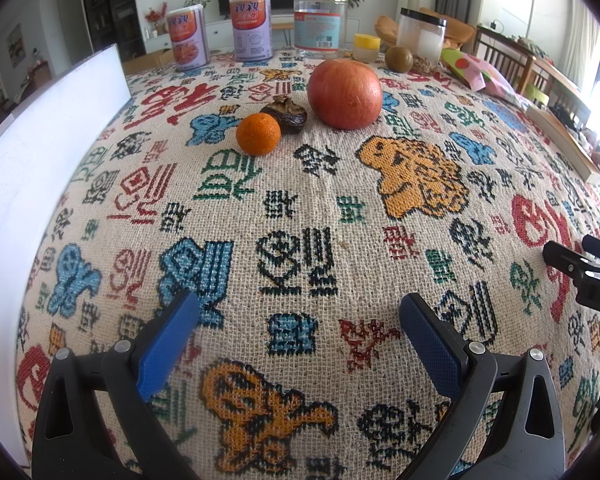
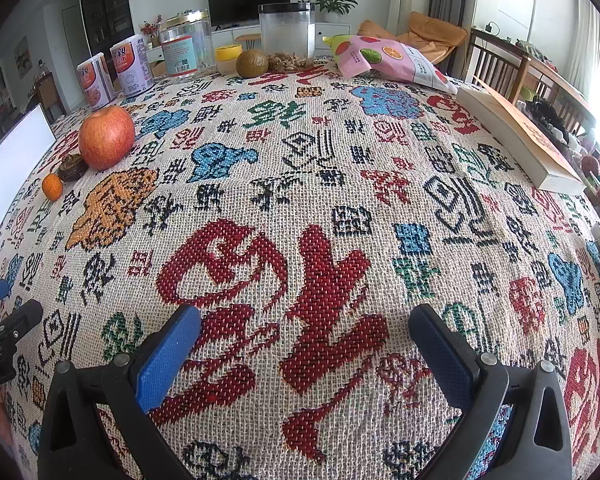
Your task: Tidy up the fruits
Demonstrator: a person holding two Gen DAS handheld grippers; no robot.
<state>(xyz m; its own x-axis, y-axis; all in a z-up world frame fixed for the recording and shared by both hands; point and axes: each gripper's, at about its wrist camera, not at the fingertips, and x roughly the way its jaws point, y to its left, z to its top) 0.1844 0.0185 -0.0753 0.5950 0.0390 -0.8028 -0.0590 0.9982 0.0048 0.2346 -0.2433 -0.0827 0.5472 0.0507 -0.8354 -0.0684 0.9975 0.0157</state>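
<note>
A red apple (image 1: 345, 94) sits on the patterned tablecloth (image 1: 300, 216), with a small orange tangerine (image 1: 258, 134) and a dark wrinkled fruit (image 1: 285, 114) just left of it. A round brown-green fruit (image 1: 398, 59) lies farther back. My left gripper (image 1: 300, 316) is open and empty, well short of the fruits. In the right wrist view the apple (image 2: 106, 137), dark fruit (image 2: 73, 167) and tangerine (image 2: 52, 187) sit at the far left, the brown-green fruit (image 2: 252, 63) at the back. My right gripper (image 2: 304, 328) is open and empty over the cloth.
Two cans (image 1: 188, 38), a clear jar (image 1: 320, 24), a small yellow-lidded jar (image 1: 366, 47) and a black-lidded jar (image 1: 422, 36) line the back. A white board (image 1: 40, 152) stands left. A snack bag (image 2: 388, 60) and a book (image 2: 520, 136) lie right.
</note>
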